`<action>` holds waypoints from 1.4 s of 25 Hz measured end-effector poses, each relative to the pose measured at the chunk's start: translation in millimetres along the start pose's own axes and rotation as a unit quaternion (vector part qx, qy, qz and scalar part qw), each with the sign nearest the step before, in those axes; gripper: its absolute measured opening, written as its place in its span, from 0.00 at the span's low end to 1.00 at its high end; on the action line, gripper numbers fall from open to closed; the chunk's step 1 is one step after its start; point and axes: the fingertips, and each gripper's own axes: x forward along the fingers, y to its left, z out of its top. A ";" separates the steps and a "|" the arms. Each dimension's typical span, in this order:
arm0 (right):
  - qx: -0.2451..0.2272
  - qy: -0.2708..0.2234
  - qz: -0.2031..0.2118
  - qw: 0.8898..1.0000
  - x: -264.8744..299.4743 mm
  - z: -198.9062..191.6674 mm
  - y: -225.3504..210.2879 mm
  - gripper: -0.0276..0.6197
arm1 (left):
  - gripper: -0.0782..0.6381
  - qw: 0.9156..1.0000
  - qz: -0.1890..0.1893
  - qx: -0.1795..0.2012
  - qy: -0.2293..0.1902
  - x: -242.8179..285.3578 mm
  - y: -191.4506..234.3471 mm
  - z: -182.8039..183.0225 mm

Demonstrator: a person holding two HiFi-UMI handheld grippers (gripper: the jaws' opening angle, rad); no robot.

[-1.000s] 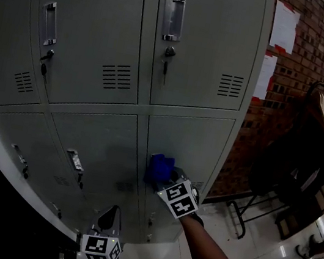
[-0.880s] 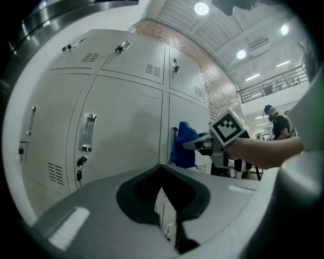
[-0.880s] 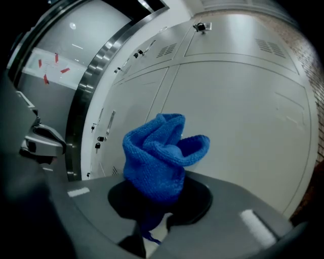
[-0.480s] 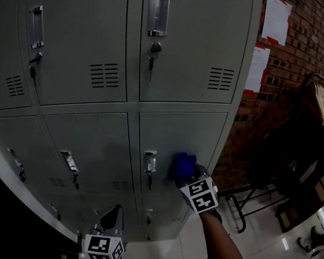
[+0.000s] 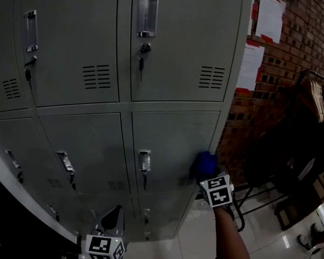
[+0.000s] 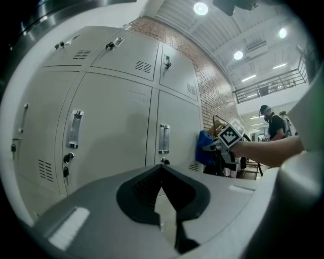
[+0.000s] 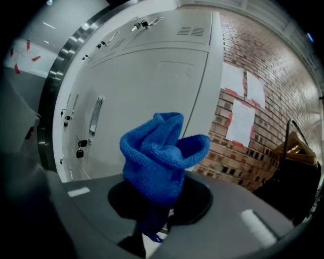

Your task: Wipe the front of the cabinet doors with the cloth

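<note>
The grey metal locker cabinet (image 5: 161, 63) fills the head view, with several doors. My right gripper (image 5: 210, 178) is shut on a bunched blue cloth (image 5: 205, 163), which presses against the right edge of the lower right door (image 5: 175, 140). The right gripper view has the cloth (image 7: 161, 154) bulging out of the jaws in front of that door (image 7: 152, 86). My left gripper (image 5: 111, 222) hangs low in front of the bottom doors, shut with nothing in it. In the left gripper view the cloth (image 6: 204, 148) and the right gripper (image 6: 217, 145) show at the cabinet's right side.
A brick wall (image 5: 298, 63) with paper sheets (image 5: 270, 16) stands right of the cabinet. A rack of hangers with dark garments (image 5: 318, 122) sits further right on the shiny tiled floor (image 5: 271, 250). Door handles (image 5: 146, 13) and keys (image 5: 142, 54) stick out from the doors.
My right gripper has swept the cloth rightward across the lower right door, from beside its handle to the door's right edge. The left gripper has stayed put.
</note>
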 end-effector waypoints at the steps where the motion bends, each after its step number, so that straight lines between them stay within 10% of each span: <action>1: 0.002 0.002 -0.005 1.000 -1.0 -2.8 -3.6 0.17 | 0.12 1.000 0.000 0.001 0.000 -0.6 -1.0 0.1; 15: 0.024 0.046 -0.014 0.999 16.2 -65.2 26.9 0.17 | 0.12 1.000 0.014 0.006 0.005 -9.2 4.5 -2.7; 35: -0.002 0.003 0.040 0.999 37.7 1.3 140.9 0.17 | 0.12 0.999 0.035 -0.006 0.006 -18.3 28.6 -7.0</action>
